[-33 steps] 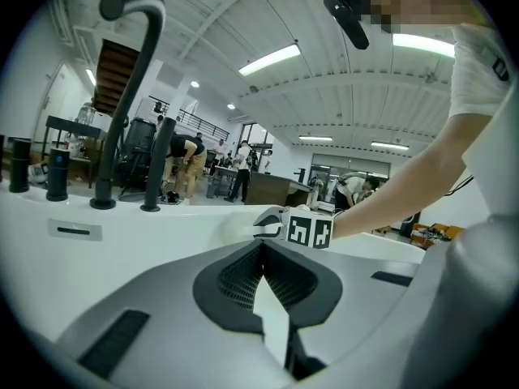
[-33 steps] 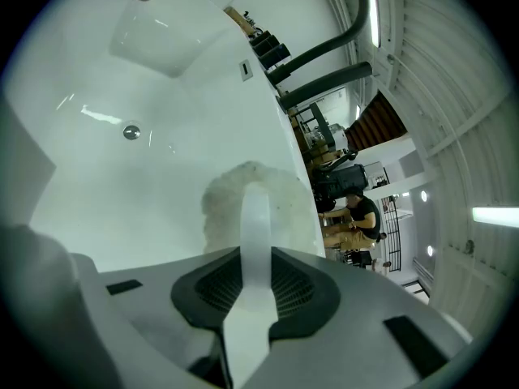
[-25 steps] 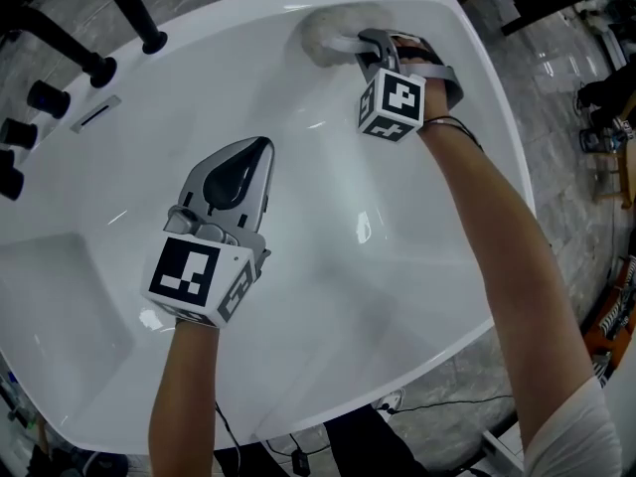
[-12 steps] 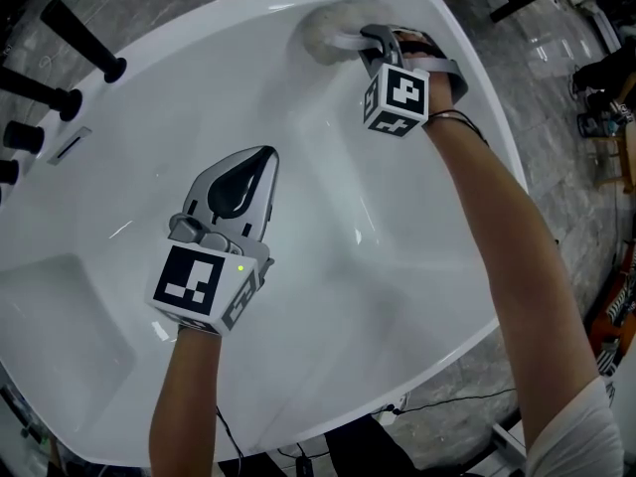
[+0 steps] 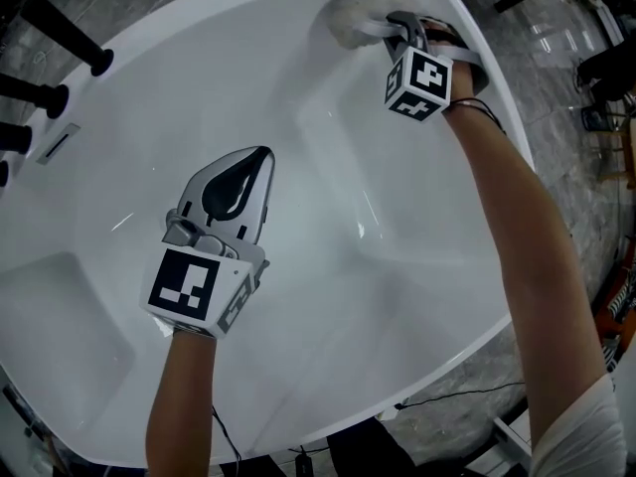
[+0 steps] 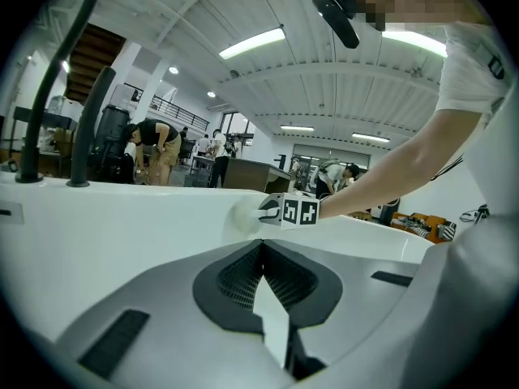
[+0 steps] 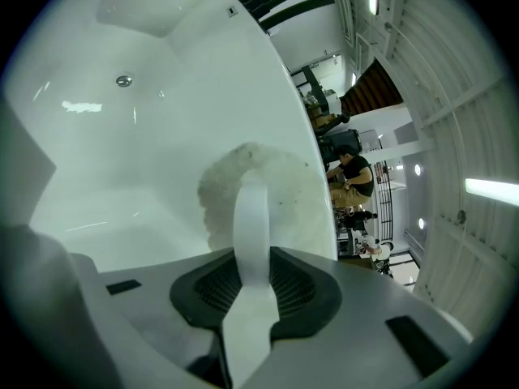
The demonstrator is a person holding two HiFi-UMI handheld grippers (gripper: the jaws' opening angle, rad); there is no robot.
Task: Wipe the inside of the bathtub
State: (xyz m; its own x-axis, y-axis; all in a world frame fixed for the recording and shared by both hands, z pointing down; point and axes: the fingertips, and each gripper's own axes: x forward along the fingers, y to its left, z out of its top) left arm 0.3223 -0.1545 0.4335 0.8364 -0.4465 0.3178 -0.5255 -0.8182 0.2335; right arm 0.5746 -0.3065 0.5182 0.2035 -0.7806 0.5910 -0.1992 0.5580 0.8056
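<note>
Right hand-held gripper (image 5: 402, 23), clamped on the white handle of the fluffy scrubber (image 5: 356, 10), has slid farther right along the bathtub (image 5: 328, 286) far wall. Judged: wiping under way. Left hand-held gripper (image 5: 260, 159) is closed and empty, mid-tub, unmoved.

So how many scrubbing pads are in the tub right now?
1: a fluffy white scrubbing pad at the bathtub's far wall, its handle clamped in the right gripper. The left gripper is shut and empty; no other pad shows.

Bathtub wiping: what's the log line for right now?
right gripper: shut on scrubber | scrubber: on bathtub wall | left gripper: shut, empty, over bathtub
</note>
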